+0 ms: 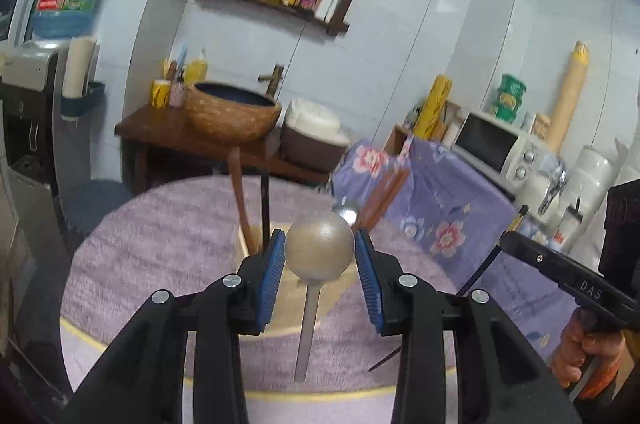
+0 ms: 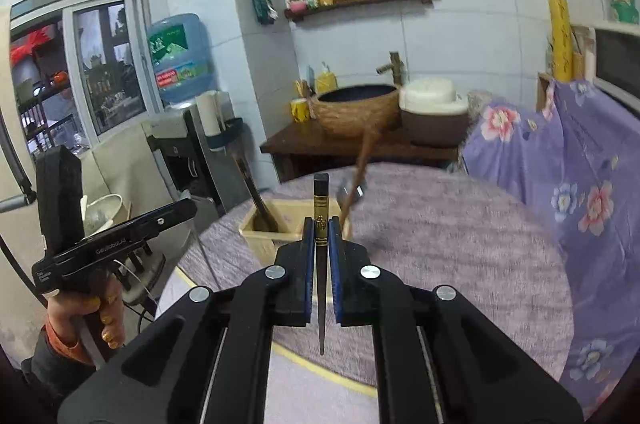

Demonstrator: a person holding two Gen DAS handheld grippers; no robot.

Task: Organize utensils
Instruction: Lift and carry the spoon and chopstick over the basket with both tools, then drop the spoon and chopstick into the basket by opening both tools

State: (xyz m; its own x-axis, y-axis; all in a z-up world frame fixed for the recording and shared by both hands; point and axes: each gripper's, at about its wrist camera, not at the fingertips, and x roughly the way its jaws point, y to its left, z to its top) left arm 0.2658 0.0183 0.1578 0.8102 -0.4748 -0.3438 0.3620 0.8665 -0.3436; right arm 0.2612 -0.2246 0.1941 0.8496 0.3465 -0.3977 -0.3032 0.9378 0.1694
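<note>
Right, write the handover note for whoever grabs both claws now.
Left claw: closed on the bowl of a beige spoon, handle hanging down, held over the table.
Right claw: shut on a black chopstick with a gold band, tip pointing down, held above the table.
Cream utensil bin stands on the purple tablecloth and already holds a brown wooden utensil, a dark-handled one and some others.
Done: those are in the bin.
Left: drop in the spoon and the chopstick; a thin dark stick seems to lie on the cloth.
</note>
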